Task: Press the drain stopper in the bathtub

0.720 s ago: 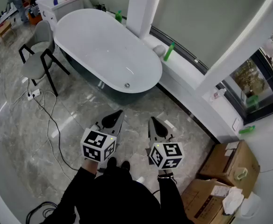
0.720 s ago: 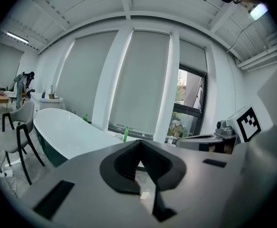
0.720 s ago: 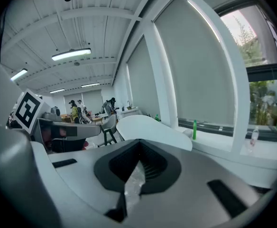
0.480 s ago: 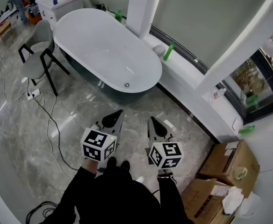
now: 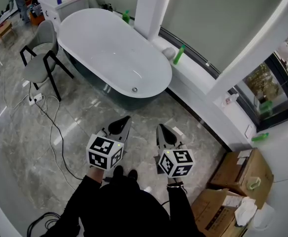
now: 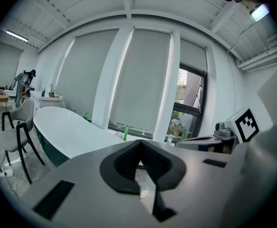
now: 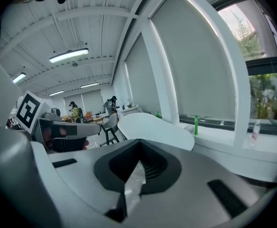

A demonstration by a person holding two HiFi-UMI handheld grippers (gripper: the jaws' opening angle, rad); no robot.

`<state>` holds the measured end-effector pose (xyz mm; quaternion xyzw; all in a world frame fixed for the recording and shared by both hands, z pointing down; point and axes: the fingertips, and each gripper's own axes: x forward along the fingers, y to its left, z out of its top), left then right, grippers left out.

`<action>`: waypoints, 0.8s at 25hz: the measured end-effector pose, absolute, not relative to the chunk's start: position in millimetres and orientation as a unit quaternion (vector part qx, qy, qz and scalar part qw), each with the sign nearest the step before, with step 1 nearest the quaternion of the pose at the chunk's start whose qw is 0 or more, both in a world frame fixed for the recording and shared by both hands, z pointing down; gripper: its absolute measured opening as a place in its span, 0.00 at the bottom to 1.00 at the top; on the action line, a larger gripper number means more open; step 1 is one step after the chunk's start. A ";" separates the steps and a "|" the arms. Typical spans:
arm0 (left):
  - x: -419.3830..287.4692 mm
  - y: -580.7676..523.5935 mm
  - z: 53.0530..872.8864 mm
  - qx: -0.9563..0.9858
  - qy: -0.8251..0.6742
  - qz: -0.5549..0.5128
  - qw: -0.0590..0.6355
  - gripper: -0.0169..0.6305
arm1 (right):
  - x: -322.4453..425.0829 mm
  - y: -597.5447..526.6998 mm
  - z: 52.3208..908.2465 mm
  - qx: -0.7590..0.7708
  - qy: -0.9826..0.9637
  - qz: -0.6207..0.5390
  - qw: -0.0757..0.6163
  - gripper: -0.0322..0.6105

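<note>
A: What is being held in the fingers at this point?

B: Nothing. The left gripper (image 5: 126, 118) and the right gripper (image 5: 159, 128) are both being held pinched together and empty. Only the marble floor (image 5: 80, 117) is being seen through the thin slit between each pair.

A: And where is the drain stopper being found?

B: The drain stopper (image 5: 134, 89) is sitting well ahead of both sets of fingertips, nearer the line of the left ones. It is lying on the bottom of the white bathtub (image 5: 104, 43), at the end closest to the fingers. Nothing is being touched yet.

A: How is this step being done well?

B: As judged from here, the approach is only being begun. The tub is best being neared first. One closed pair is then being carried over the near rim, tips down, and centred on the stopper, so that it is being pushed straight down and not clipped at its edge. The fingers are best being left together, as one firm point. The cable (image 5: 50, 117) on the floor, off to the left of the left fingers, is worth being stepped around.
</note>
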<state>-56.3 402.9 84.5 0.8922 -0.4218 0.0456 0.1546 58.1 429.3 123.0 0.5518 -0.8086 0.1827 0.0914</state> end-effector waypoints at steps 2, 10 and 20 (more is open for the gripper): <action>-57.6 402.7 86.7 0.893 -0.419 0.048 0.156 0.03 | 55.5 428.4 126.0 0.551 -0.808 0.186 0.094 0.05; -73.8 388.2 90.8 0.894 -0.417 0.049 0.154 0.03 | 43.4 413.2 130.5 0.559 -0.801 0.188 0.099 0.05; -88.8 366.5 89.0 0.898 -0.412 0.038 0.149 0.03 | 35.7 394.7 124.0 0.573 -0.793 0.180 0.102 0.05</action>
